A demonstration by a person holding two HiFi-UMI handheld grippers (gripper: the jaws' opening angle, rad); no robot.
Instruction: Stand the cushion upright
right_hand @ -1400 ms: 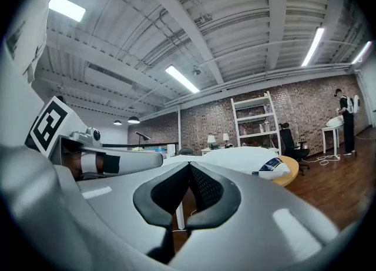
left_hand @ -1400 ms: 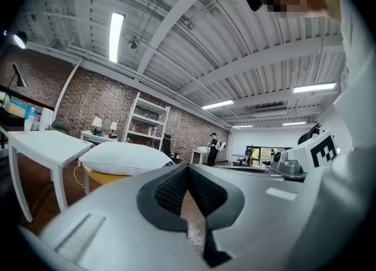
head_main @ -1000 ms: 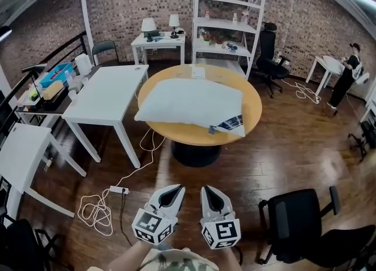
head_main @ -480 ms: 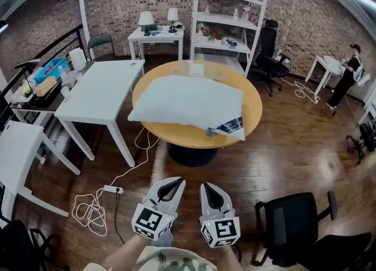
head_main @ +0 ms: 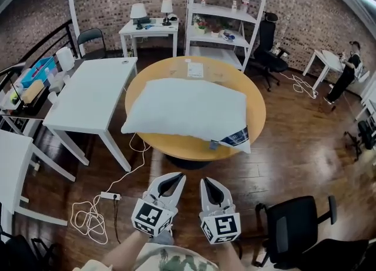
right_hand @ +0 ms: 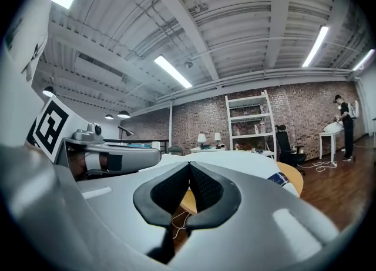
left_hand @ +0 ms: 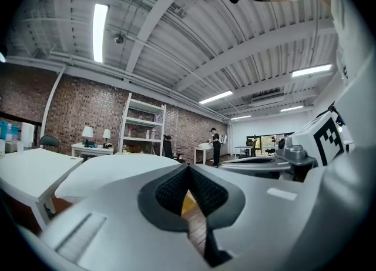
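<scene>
Cushion [head_main: 188, 108] lies flat on the round counter [head_main: 257, 110] at centre frame, its label corner overhanging the near edge; nothing of the task is done yet. Left gripper [head_main: 178, 177] and right gripper [head_main: 207, 181], at lower centre, sit well apart from it, fingers clenched together and empty. Still to do, by my reading: reach, grasp, tip it upright.

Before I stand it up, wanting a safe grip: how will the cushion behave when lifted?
The cushion looks puffy: probably light but floppy, sagging from one grip. Its corners overhang the table, so a push might slide it off.
</scene>
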